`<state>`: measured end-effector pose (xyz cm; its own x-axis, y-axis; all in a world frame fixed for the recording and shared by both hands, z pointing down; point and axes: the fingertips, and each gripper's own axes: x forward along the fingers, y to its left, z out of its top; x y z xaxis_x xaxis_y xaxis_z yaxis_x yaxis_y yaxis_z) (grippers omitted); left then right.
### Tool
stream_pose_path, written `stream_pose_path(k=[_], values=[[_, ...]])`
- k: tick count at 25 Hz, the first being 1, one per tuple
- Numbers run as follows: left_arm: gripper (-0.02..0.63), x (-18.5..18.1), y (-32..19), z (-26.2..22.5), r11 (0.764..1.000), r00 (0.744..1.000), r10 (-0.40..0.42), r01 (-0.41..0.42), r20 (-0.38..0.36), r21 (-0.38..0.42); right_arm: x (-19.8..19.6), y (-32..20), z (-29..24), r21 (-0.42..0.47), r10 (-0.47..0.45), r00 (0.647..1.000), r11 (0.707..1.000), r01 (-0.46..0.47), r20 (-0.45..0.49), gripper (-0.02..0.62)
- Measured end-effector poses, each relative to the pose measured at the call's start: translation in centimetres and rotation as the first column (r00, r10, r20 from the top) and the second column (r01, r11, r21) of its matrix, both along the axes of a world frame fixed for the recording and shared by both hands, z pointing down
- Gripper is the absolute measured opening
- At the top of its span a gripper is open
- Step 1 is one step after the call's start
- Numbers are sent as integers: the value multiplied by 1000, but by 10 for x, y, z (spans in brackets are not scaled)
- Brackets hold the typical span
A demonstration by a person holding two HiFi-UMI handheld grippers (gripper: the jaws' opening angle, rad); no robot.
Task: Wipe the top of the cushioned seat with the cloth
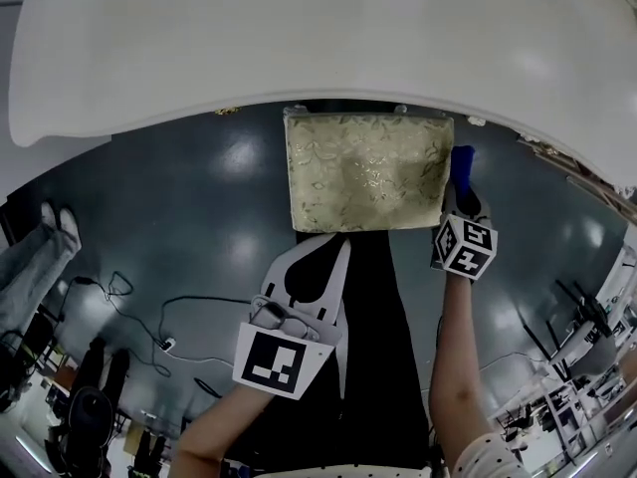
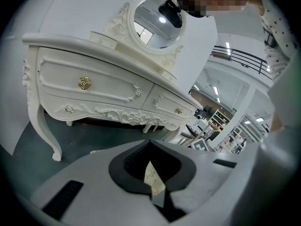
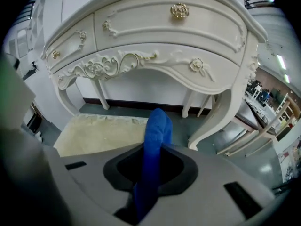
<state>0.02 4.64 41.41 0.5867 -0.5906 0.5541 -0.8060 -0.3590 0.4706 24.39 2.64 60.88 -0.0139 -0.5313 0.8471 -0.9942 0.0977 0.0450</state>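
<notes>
A dark grey floor [image 1: 199,197] fills the room, and a white carved dressing table [image 1: 299,38] stands on it, its curved tabletop covering the far part of the head view. The cushioned seat [image 1: 363,172], with pale gold patterned fabric on top, stands half under the front edge of this table. The right gripper [image 1: 460,192] is just beside the right edge of the seat, and its jaws are clenched on the blue cloth [image 1: 462,164]. In the right gripper view the cloth [image 3: 155,140] stands up between the jaws as a folded blue strip and reaches past their tips. The seat [image 3: 103,133] lies ahead of these jaws and to their left, and the table's drawers [image 3: 155,36] with a gold knob [image 3: 179,10] rise beyond them. Whether the cloth touches the seat I cannot tell. The left gripper [image 1: 344,240] is at the near edge of the seat, and its tips point toward that edge. Its jaws are drawn together with only a thin slit left between them. In the left gripper view a narrow strip of the patterned fabric [image 2: 153,175] shows in this slit. I cannot tell if the jaws touch the fabric. Beyond the left jaws and above them are the drawer front [image 2: 94,79] and an oval mirror [image 2: 155,22] on the table. Some cables [image 1: 149,312] lie on the floor well to the left of the left jaws.
</notes>
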Motion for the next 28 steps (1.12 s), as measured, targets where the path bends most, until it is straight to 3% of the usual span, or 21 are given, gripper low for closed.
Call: stream_pose_path(k=[8,28], values=[[-3,24,-10,7,999,999,32,-32,3,-9,-3,4,38,-85,-1,1000,996,3,20,63],[-3,18,-4,5,1000,1000,9,-9,4,-6,-28,7,29,-73,-13,999,997,17,51,63]])
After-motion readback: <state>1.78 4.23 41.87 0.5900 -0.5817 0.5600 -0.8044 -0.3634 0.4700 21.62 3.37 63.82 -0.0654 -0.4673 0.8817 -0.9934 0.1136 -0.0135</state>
